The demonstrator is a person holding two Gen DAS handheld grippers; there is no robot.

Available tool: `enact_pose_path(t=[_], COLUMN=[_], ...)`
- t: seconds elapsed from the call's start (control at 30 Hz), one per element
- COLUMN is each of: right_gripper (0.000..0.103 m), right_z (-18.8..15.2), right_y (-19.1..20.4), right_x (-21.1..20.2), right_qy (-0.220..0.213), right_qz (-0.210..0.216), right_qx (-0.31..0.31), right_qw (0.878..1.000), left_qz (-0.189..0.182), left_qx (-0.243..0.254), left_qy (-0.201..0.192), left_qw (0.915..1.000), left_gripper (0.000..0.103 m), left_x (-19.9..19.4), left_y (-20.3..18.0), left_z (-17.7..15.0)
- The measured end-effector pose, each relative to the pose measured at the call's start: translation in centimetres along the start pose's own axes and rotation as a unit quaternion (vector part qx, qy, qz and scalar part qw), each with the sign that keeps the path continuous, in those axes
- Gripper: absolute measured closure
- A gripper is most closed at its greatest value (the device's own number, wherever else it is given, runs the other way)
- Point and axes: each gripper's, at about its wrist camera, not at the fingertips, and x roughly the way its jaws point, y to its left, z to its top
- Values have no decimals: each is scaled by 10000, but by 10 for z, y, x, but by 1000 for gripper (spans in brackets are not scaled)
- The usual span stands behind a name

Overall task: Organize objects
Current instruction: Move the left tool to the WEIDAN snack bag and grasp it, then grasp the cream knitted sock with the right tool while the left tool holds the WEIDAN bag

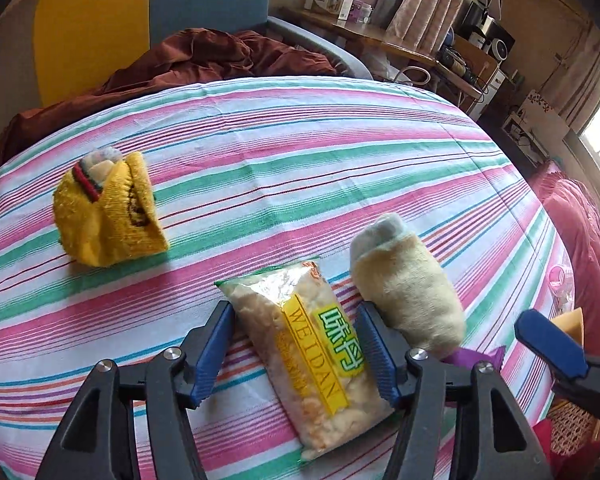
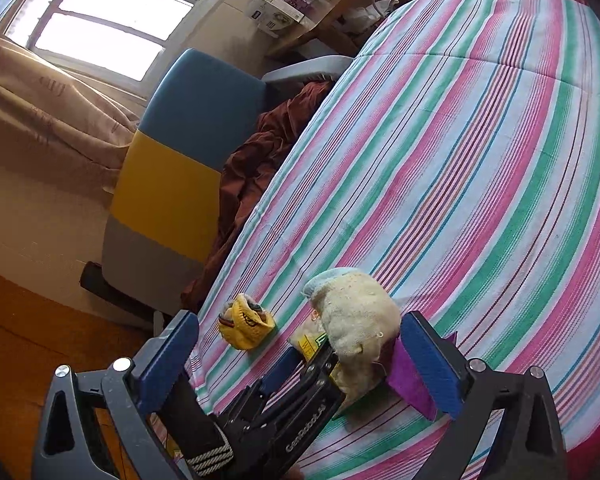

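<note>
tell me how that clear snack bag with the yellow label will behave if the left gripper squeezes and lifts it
The clear snack bag with the yellow label looks puffy and loosely filled, so it will probably crumple and sag. Its glossy film may slip between the left gripper pads. Probably light; contents may crush.

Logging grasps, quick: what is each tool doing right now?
Left tool: open around the snack packet, not clamped.
Right tool: open, holding nothing.
</note>
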Motion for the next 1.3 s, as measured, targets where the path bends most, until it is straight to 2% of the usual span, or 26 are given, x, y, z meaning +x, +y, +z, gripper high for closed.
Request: enact_pose_path(t=[0.13, 0.2, 0.27, 0.37, 0.5, 0.67, 0.83, 1.0, 1.3], right_gripper=[1, 1, 1, 1, 1, 3, 12, 25, 26], right_z=[1, 3, 4, 5, 5, -1, -13, -16, -26], right_y=[-1, -3, -6, -7, -6, 8, 30, 34, 35], right_x=[2, 3, 4, 4, 7, 21, 40, 63, 95], right_qy=[-16, -43, -40, -62, -2, 216, 380, 530, 897], right_qz=[-122, -238, -306, -379, -508, -818, -1286, -1869, -2379], right_qx=[-4, 14, 70, 53, -26, -576, -1495, -1984, -2519], right_qw=[9999, 9997, 9995, 9992, 9987, 9947, 9796, 9607, 9338], left_qz=[202, 251, 236, 228, 171, 98, 15, -23, -170], left_qx=[340, 620, 771, 700, 365, 207, 234, 233, 152], left_qy=[-211, -340, -448, -570, -647, -786, -920, -998, -1039], left_qw=[9990, 9972, 9957, 9957, 9971, 9966, 9955, 9947, 9943], left_gripper=[37, 44, 58, 59, 59, 60, 60, 60, 60], left_x=[5, 0, -9, -27, -54, -85, -92, -92, -92], left_y=[-10, -11, -6, 15, 49, 75, 78, 77, 83], left_z=[-1, -12, -23, -45, -76, -118, -134, -133, -134])
